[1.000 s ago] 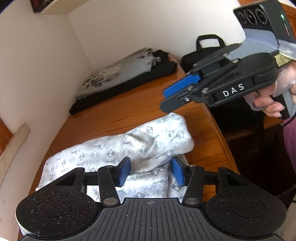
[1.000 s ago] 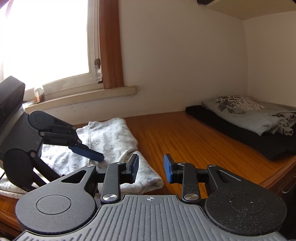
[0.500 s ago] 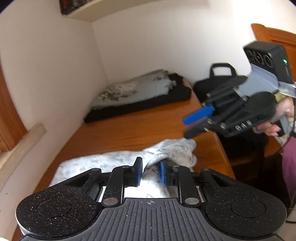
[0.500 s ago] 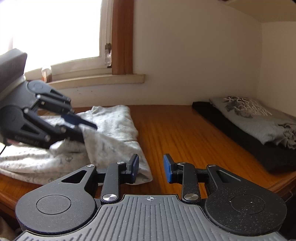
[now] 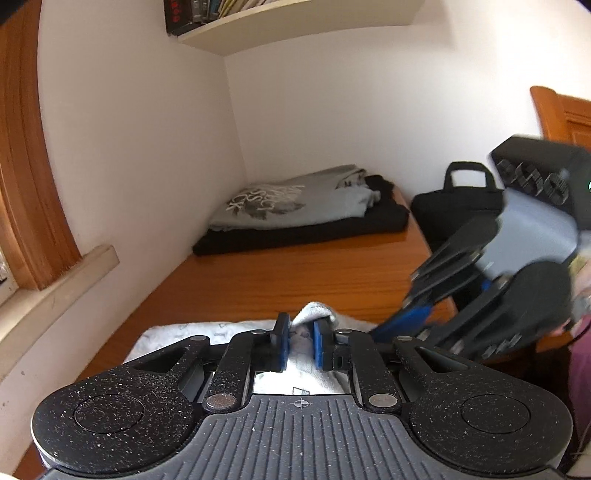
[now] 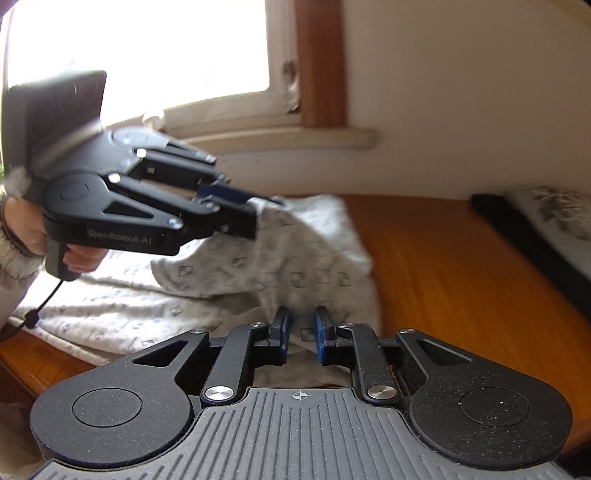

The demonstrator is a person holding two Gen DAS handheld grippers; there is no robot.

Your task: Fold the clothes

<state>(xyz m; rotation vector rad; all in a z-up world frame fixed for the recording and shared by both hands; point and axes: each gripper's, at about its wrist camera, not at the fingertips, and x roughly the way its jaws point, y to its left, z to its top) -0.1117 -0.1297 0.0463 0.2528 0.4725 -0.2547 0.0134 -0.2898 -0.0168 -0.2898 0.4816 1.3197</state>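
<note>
A white patterned garment (image 5: 207, 332) (image 6: 303, 258) lies crumpled on the wooden table (image 5: 295, 273). My left gripper (image 5: 299, 343) has its jaws closing on a bunched fold of it. In the right wrist view the left gripper (image 6: 255, 210) holds that fold raised off the table, with cloth draping down from it. My right gripper (image 6: 300, 332) sits low over the garment's near edge. Its jaws are closing with a narrow gap, cloth shows between them, and no pinch is visible. The left wrist view catches the blurred right gripper (image 5: 391, 326) at the garment's right corner.
A grey printed shirt (image 5: 295, 206) folded on a black garment (image 5: 303, 236) lies at the table's far end by the wall. A black bag (image 5: 454, 210) stands beyond the table's right edge. A window sill (image 6: 277, 136) runs along the wall. A shelf (image 5: 295, 22) hangs overhead.
My left gripper narrowed onto a fold of the garment and lifted it. My right gripper came down and across to the garment's near edge, and its jaws narrowed.
</note>
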